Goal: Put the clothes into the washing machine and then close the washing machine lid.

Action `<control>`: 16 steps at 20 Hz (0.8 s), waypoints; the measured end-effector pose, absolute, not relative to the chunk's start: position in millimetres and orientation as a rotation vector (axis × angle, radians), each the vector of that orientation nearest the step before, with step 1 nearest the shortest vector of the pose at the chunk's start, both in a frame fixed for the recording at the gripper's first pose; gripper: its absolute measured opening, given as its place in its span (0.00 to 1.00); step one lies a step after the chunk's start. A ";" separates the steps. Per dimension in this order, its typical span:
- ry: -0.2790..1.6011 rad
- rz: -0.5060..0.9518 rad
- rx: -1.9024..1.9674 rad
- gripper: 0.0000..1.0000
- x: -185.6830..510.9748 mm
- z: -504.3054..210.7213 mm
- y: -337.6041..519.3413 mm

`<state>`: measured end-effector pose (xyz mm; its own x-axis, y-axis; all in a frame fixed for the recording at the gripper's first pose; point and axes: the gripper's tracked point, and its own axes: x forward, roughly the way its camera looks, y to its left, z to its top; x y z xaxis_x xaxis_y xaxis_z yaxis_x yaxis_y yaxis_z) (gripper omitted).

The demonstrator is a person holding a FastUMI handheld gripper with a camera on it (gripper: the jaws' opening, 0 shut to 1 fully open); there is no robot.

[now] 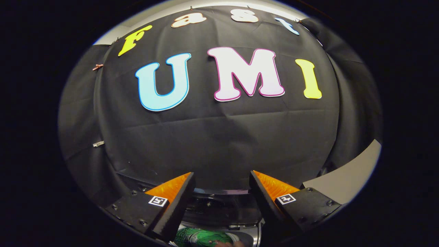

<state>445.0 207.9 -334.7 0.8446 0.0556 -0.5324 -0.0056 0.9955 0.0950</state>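
Observation:
My gripper [222, 176] is open, with a wide gap and nothing between its fingers; it points up at the black cloth wall. Low between the fingers I see a green cloth [202, 237] lying in what looks like the washing machine's drum. The dark rim of the machine's opening [219, 209] runs across just beyond the fingers. Whether the lid is up or down is hidden.
The black cloth wall [219, 137] rises straight ahead, close behind the machine. A pale grey surface [346, 180] curves away beyond the right finger. Small clips [98, 143] hold the cloth to the left.

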 end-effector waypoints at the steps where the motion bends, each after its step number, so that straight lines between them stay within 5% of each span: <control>1: 0.580 0.022 0.085 0.99 445.7 -339.1 205.3; 16: 0.633 0.041 0.046 1.00 437.1 -339.0 206.4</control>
